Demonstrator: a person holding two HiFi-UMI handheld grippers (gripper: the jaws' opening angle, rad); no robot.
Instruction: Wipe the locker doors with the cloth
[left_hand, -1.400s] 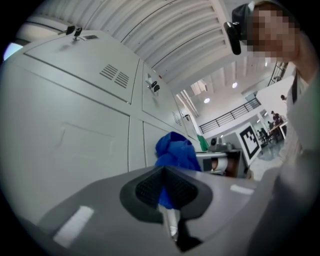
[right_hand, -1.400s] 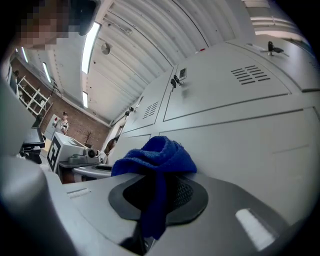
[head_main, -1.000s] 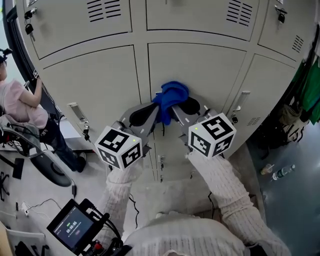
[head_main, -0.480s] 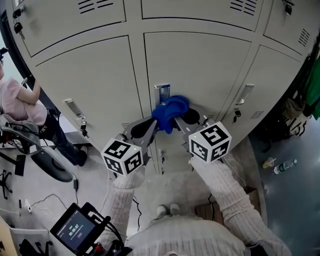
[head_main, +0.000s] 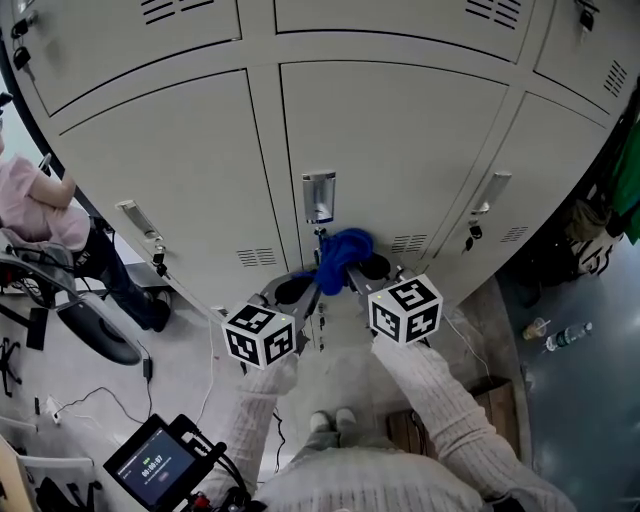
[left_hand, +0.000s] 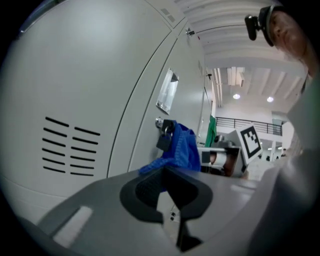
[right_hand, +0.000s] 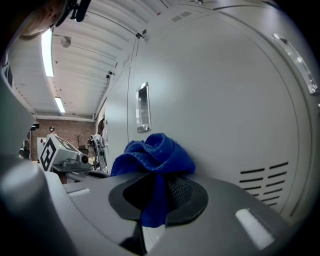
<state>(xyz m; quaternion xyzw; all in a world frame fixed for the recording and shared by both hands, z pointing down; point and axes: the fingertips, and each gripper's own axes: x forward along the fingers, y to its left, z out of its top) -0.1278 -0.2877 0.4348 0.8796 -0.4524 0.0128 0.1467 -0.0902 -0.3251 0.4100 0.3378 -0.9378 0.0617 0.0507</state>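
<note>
I hold the blue cloth (head_main: 343, 256) with both grippers low on the middle locker door (head_main: 400, 140). It sits just under the metal plate (head_main: 318, 196) on that door and beside the small dark padlock (left_hand: 165, 138) that hangs there.

My right gripper (right_hand: 156, 187) is closed on the cloth. A fold runs down between the two pads, and the rest stands up above the jaws in a crumpled bunch that looks to lie against the door face.

My left gripper (left_hand: 163, 172) has its tips drawn together, and a thin corner of the cloth reaches in at those tips. The grip there is slight, and most of the cloth lies beyond it, toward the right gripper.

From the head view the two grippers point inward at each other, with the cloth between them. My sleeves come up from below.

Rows of vent slots (right_hand: 262, 182) lie in the door just to the right of the cloth.

At the far left, a person in a pink top (head_main: 35, 205) sits well apart from the lockers.
</note>
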